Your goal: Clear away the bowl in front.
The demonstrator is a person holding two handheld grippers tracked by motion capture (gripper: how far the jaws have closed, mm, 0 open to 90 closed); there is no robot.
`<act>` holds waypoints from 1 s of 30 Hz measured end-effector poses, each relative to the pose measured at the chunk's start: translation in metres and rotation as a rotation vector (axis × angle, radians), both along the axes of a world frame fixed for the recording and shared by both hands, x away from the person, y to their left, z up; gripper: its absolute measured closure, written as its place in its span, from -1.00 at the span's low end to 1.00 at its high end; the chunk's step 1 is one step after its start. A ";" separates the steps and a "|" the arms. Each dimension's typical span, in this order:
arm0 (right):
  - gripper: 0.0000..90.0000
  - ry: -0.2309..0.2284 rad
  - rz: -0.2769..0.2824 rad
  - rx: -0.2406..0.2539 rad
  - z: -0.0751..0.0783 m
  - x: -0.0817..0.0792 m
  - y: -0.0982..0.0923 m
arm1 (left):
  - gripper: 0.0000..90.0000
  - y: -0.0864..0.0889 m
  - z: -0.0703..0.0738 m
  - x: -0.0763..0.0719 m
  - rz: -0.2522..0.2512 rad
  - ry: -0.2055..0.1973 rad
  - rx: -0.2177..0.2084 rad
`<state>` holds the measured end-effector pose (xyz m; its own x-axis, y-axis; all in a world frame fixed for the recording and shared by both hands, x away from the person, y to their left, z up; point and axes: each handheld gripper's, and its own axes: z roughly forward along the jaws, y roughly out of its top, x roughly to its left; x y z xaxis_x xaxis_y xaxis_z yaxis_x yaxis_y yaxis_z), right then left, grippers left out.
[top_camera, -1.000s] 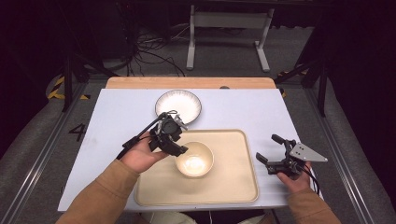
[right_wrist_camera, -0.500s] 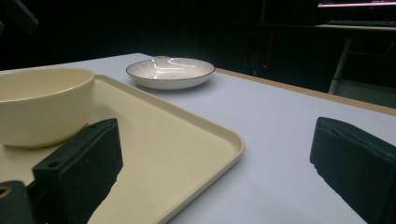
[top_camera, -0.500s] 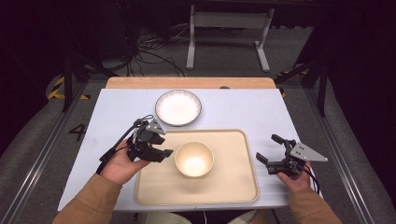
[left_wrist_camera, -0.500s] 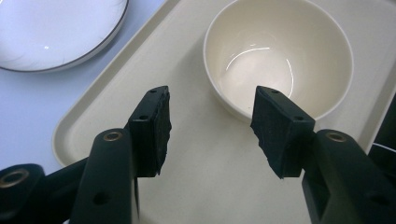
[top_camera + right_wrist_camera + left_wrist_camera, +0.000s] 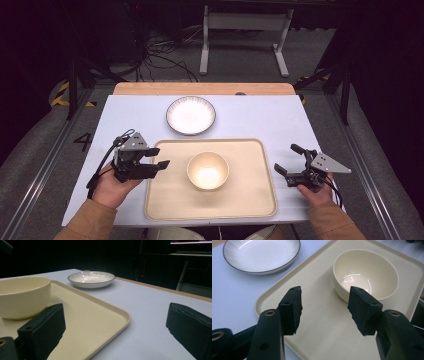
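Light falls from overhead onto the pale surface [image 5: 260,120], which is bright while the room around it, from nine o'clock over twelve to three, sinks into near black. Soft glare sits inside the bowl [image 5: 362,277] and on the plate [image 5: 91,278]. In both gripper views the near black fingers [image 5: 292,310] are slightly soft and the far background is dim.

1. A white plate [image 5: 191,115] with a dark rim sits on the worktop [image 5: 260,117], just beyond the tray and apart from it.
2. The worktop is pale blue-white, with a wooden strip [image 5: 204,88] along its far edge.
3. Cables [image 5: 160,57] lie on the floor behind, beside a metal stand [image 5: 245,30].
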<state>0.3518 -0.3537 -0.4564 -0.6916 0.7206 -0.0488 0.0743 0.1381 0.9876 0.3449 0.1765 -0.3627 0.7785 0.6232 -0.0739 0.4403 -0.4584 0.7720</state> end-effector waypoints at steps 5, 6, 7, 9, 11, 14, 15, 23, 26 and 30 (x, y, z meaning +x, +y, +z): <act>-0.94 0.000 0.000 0.001 0.000 0.000 0.000 | -0.02 0.013 -0.010 -0.004 0.026 -0.029 -0.075; -0.94 0.000 0.000 0.001 0.000 0.000 0.000 | -0.02 0.018 -0.013 -0.005 0.032 -0.038 -0.098; -0.94 0.000 0.000 0.001 0.000 0.000 0.000 | -0.05 0.021 -0.015 -0.006 0.037 -0.050 -0.112; -0.94 0.000 0.000 0.001 0.000 0.000 0.000 | -0.10 0.030 -0.024 -0.009 0.062 -0.090 -0.172; -0.94 0.000 0.000 0.002 0.000 0.000 0.000 | -0.13 0.035 -0.029 -0.009 0.060 -0.094 -0.202; -0.94 0.000 0.000 0.002 0.000 0.000 0.000 | -0.19 0.042 -0.041 -0.010 0.075 -0.118 -0.245; -0.94 0.000 -0.001 0.002 0.000 0.000 0.000 | -0.26 0.046 -0.046 -0.010 0.083 -0.144 -0.274; -0.94 0.001 0.000 0.006 0.000 0.000 0.000 | -0.64 0.062 -0.074 -0.009 0.083 -0.256 -0.344; -0.94 0.000 -0.001 0.004 0.000 0.000 0.000 | -0.82 0.064 -0.082 -0.007 0.099 -0.250 -0.386; -0.94 0.001 0.000 0.005 0.000 0.000 -0.001 | -0.95 0.066 -0.093 -0.005 0.105 -0.264 -0.402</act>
